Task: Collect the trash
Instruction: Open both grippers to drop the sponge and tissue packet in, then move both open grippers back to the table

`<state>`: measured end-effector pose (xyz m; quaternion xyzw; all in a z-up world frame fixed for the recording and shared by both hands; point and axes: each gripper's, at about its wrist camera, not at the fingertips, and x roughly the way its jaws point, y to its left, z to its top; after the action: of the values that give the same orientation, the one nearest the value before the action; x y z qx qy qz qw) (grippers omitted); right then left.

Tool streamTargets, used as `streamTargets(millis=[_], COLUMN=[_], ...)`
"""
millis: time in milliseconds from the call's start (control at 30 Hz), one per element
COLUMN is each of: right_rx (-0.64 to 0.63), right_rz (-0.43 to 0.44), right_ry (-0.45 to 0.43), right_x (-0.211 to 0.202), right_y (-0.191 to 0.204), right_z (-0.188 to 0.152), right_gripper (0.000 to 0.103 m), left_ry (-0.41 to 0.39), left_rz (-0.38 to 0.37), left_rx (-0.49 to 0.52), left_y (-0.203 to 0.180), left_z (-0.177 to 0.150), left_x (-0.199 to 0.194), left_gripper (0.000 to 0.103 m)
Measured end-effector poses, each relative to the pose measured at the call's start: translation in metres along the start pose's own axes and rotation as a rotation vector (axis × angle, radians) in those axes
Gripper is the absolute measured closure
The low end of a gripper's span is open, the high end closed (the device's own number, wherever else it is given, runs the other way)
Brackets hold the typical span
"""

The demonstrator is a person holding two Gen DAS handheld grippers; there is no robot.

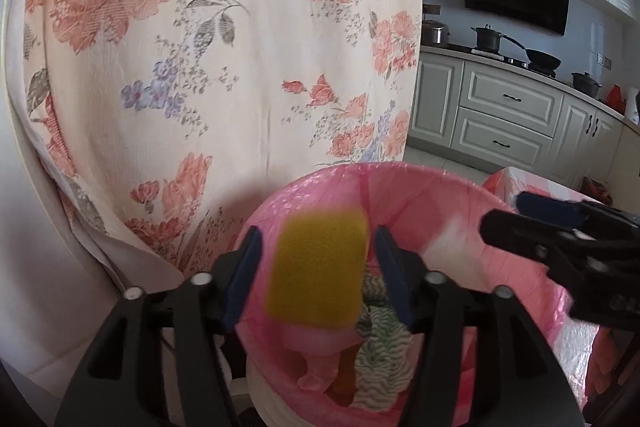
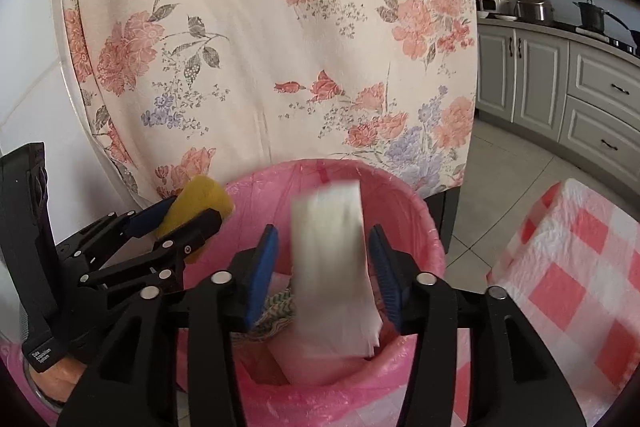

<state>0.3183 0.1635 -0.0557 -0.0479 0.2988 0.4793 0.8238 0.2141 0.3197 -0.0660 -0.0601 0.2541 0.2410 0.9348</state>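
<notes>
Left gripper (image 1: 316, 267): tilted down over the bin, jaws apart; yellow sponge (image 1: 318, 269) loose between them, touching neither pad.
Right gripper (image 2: 324, 267): tilted down likewise, jaws apart; white tissue (image 2: 334, 279) blurred between them (no pad on it).
Pink-lined trash bin (image 2: 416, 211): below both jaws; green-striped rag (image 1: 380, 359) inside.
Right view only: checked red-and-white cloth (image 2: 568, 267), right of the jaws.
Room: floral drape (image 1: 200, 47) beyond the jaws; kitchen cabinets (image 1: 500, 115).
</notes>
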Motion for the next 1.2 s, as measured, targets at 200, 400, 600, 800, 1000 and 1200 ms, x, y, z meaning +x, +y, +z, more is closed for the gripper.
streamTargets(millis=[200,400,600,800,1000,1200], right_rx=[0.022,0.04,0.042,0.08,0.124,0.204], right_rz=[-0.006,-0.028,-0.108,-0.22,-0.346,-0.532], right_ry=[-0.035,-0.076,-0.083,-0.095,-0.093,-0.085], right_x=[-0.019,-0.057,-0.103,-0.154,-0.209,-0.263], right_y=[-0.005,-0.011,-0.021,-0.046,-0.077,-0.121], right_z=[-0.006,-0.019,-0.048,-0.083,-0.123,-0.157], right_gripper=[0.033,0.033,0.033,0.032,0.027,0.026], left_ry=[-0.02,-0.064,-0.118,-0.117,-0.093,-0.053], left_rz=[0.025,0.037,-0.015,-0.128,-0.281,-0.409], left_rx=[-0.014,-0.005,-0.007,0.01,0.04,0.092], left_y=[0.009,0.001,-0.035,-0.091,-0.158,-0.229], left_z=[-0.004,-0.011,-0.018,-0.029,-0.051,-0.064], left_x=[-0.016,-0.049,-0.091,-0.112,-0.123,-0.124], left_gripper=[0.039,0.021,0.005,0.005,0.005,0.005])
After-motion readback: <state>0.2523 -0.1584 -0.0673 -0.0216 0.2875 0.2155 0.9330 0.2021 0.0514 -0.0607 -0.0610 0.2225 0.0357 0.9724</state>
